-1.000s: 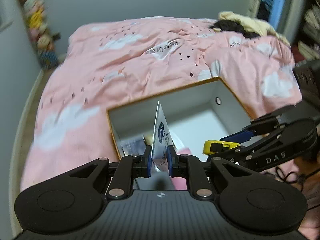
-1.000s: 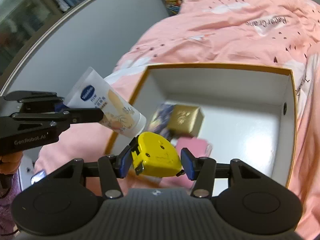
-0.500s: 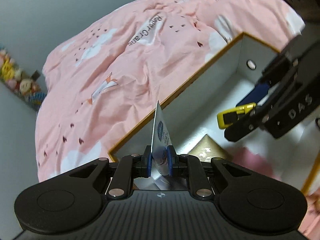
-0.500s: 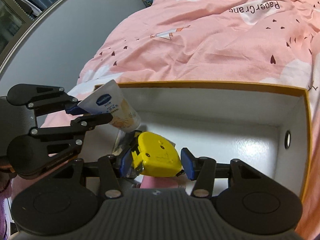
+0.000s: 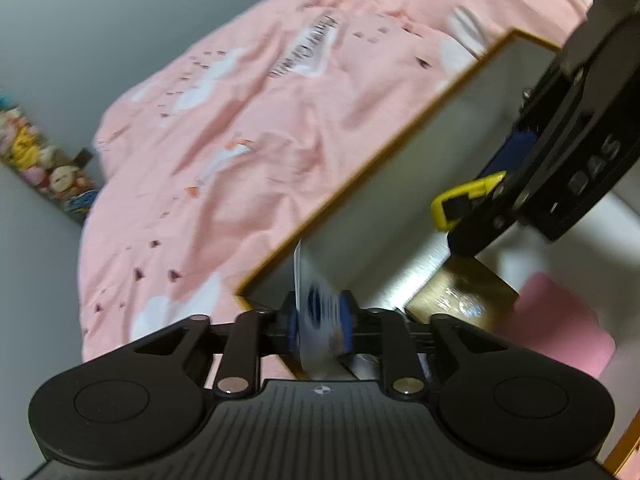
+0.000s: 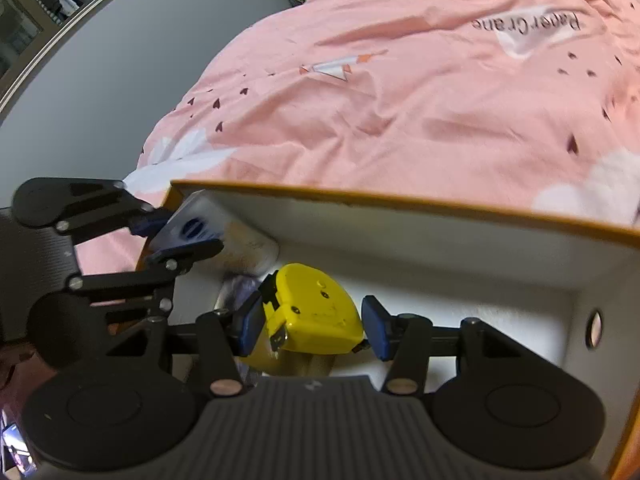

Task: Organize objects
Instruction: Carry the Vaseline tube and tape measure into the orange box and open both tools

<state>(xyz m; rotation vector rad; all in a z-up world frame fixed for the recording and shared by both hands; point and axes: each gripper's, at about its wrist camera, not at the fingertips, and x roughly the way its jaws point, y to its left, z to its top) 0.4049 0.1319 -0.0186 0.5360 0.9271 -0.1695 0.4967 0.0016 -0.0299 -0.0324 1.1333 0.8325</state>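
Since a second ago: both grippers have dropped from above the box down inside its walls, and the left claw, clamped tight on the tube before, is now letting go.

Left wrist view, claw: left gripper (image 5: 321, 322) has its jaws opening, with the lotion tube (image 5: 316, 312) blurred between the blue pads (image 5: 347, 320); whether the pads press it I cannot tell.

Left wrist view, box: white box with orange rim (image 5: 360, 176) lies on the pink duvet (image 5: 248, 128); its rim runs from 7 o'clock up to 1 o'clock.

Left wrist view, inside the box: gold box (image 5: 460, 296) sits at 4 o'clock of the tube, pink item (image 5: 564, 324) just beside it.

Left wrist view, other claw: right gripper (image 5: 480, 216) comes in at 3 o'clock, carrying the yellow tape measure (image 5: 464, 200).

Right wrist view, claw: right gripper (image 6: 312, 322) stands at a middling width, holding the tape measure (image 6: 316, 308) over the box floor.

Right wrist view, tube: lotion tube (image 6: 224, 240) sits at 10 o'clock of the tape measure, in the box's left corner, between the fingers of the left gripper (image 6: 176, 232).
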